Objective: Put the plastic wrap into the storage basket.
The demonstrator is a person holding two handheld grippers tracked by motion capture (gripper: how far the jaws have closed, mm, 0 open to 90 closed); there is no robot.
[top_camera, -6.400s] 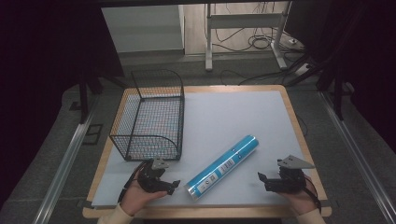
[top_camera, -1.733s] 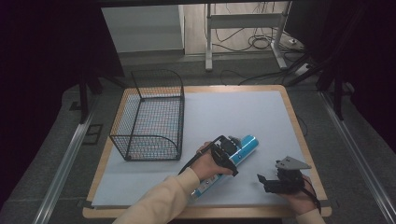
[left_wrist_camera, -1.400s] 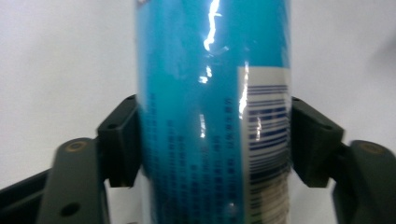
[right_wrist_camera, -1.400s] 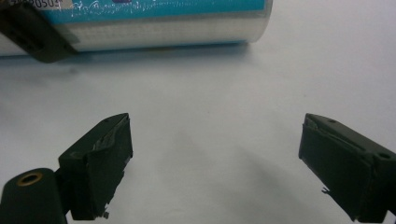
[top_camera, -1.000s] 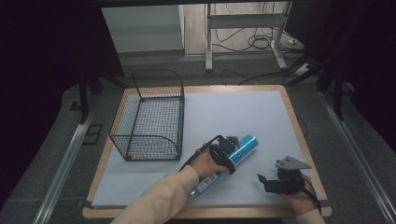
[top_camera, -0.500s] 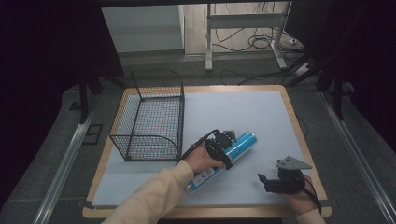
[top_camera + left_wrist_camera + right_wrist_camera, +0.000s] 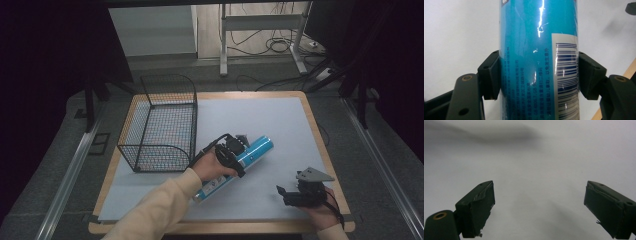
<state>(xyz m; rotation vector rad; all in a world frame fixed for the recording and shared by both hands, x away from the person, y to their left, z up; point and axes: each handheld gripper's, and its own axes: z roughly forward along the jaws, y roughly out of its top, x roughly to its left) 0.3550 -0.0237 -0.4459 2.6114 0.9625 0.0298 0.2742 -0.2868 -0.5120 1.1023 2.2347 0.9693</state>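
White tabletop [image 7: 280, 120]; left gripper [image 7: 537, 75] fingers around blue tube [image 7: 537, 45].

A glossy blue tube [image 7: 235, 161] bears a white barcode panel; the wire basket [image 7: 161, 123] is black.

Wooden-edged table [image 7: 314, 131] with a pale grey mat [image 7: 260, 120], black wire basket [image 7: 161, 125] at left, blue tube [image 7: 235, 167] lying mid-front

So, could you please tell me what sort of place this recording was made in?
Probably a lab or workshop set up for recording, not a home. The wooden-edged table with its white sheet stands between metal floor rails, dark curtains hang at the sides, and loose cables lie on the floor under a metal stand behind.
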